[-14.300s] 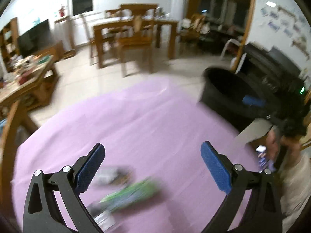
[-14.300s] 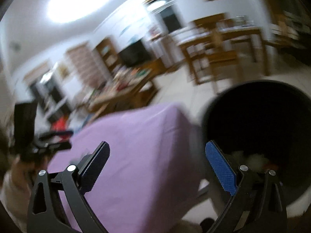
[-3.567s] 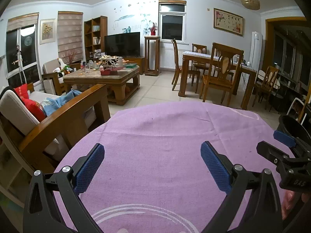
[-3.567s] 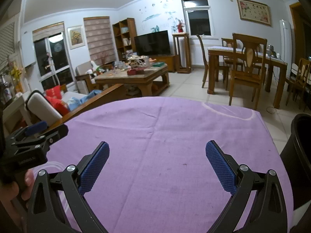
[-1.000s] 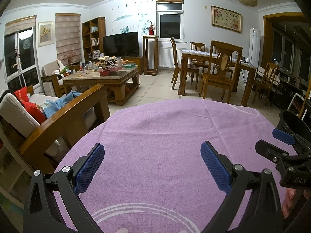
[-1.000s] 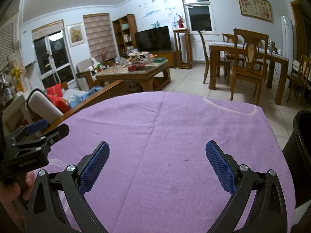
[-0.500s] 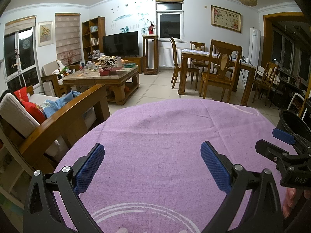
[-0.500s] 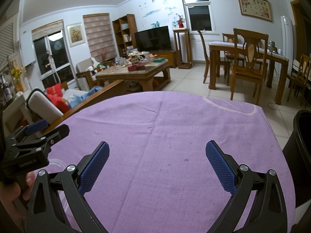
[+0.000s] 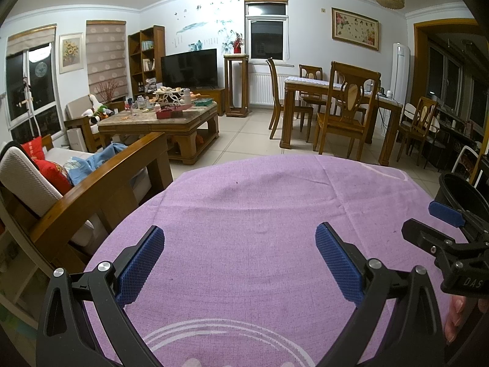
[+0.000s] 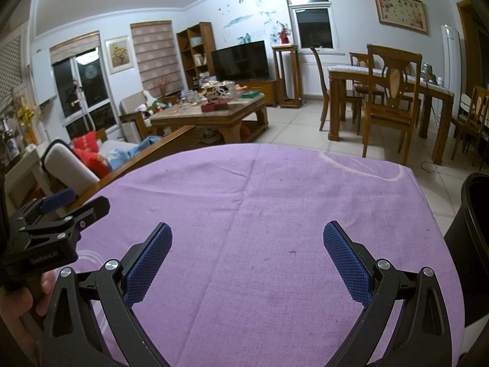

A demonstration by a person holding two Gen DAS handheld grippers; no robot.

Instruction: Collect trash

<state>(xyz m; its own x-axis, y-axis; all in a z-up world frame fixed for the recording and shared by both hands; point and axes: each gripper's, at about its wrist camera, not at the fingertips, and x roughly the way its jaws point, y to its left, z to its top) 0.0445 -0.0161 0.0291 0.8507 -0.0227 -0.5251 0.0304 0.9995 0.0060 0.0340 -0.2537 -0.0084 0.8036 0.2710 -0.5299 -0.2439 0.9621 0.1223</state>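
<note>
A wooden-armed sofa (image 9: 91, 183) borders the purple cloth-covered table (image 9: 259, 214) on the left. The left gripper (image 9: 240, 257) and right gripper (image 10: 247, 257) both hover spread wide, empty, over bare cloth. The black round trash bin (image 10: 470, 244), cut off by the frame, stands beside the right edge.

Tiled floor (image 9: 244, 134), wooden dining table (image 9: 336, 91)
</note>
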